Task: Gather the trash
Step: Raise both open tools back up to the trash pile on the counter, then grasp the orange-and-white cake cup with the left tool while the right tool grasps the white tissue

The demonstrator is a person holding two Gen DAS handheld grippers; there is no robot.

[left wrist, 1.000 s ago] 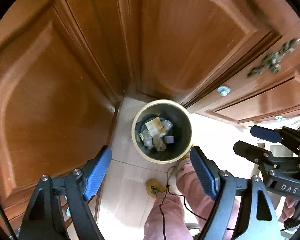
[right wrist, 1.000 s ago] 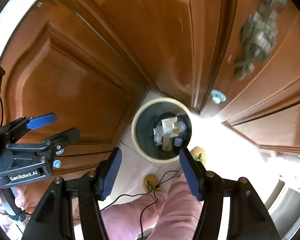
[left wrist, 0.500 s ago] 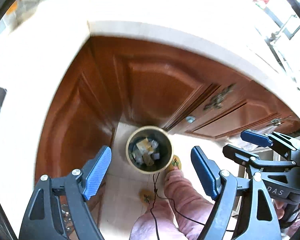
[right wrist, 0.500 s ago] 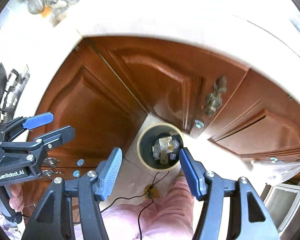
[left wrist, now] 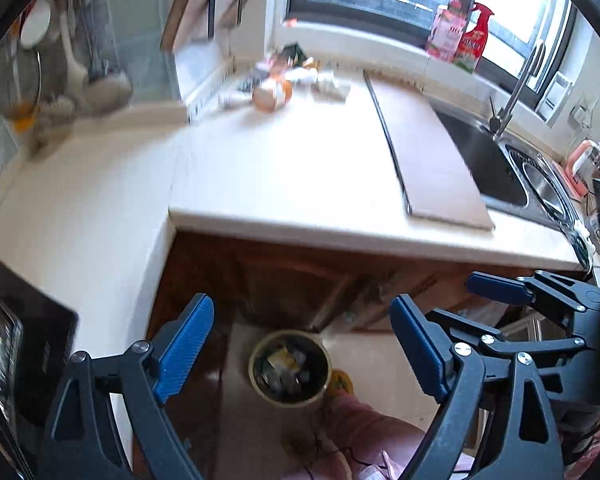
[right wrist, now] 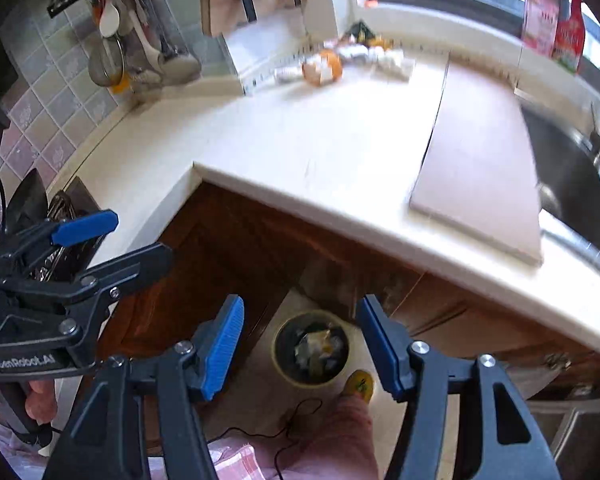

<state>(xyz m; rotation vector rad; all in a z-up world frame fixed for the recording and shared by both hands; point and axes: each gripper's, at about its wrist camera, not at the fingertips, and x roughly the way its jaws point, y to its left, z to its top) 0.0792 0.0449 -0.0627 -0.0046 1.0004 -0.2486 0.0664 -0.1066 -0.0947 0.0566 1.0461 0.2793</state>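
Observation:
A round cream-rimmed bin [left wrist: 289,367] with several scraps in it stands on the floor below the counter corner; it also shows in the right wrist view [right wrist: 311,347]. A pile of trash [left wrist: 288,80], with an orange and white wrapper and crumpled paper, lies at the far back of the white counter; it also shows in the right wrist view [right wrist: 340,60]. My left gripper [left wrist: 300,356] is open and empty, high above the bin. My right gripper [right wrist: 300,348] is open and empty beside it.
A beige cutting board [left wrist: 424,148] lies right of the counter [left wrist: 284,168], next to a steel sink [left wrist: 512,168] with a tap. Utensils [right wrist: 116,52] hang on the tiled wall at left. Bottles [left wrist: 460,36] stand on the window sill. Brown cabinet doors [right wrist: 204,264] are below.
Both grippers have risen from close above the bin to above counter height and tilted up, so the countertop, sink and window have come into view. Both stay open and empty.

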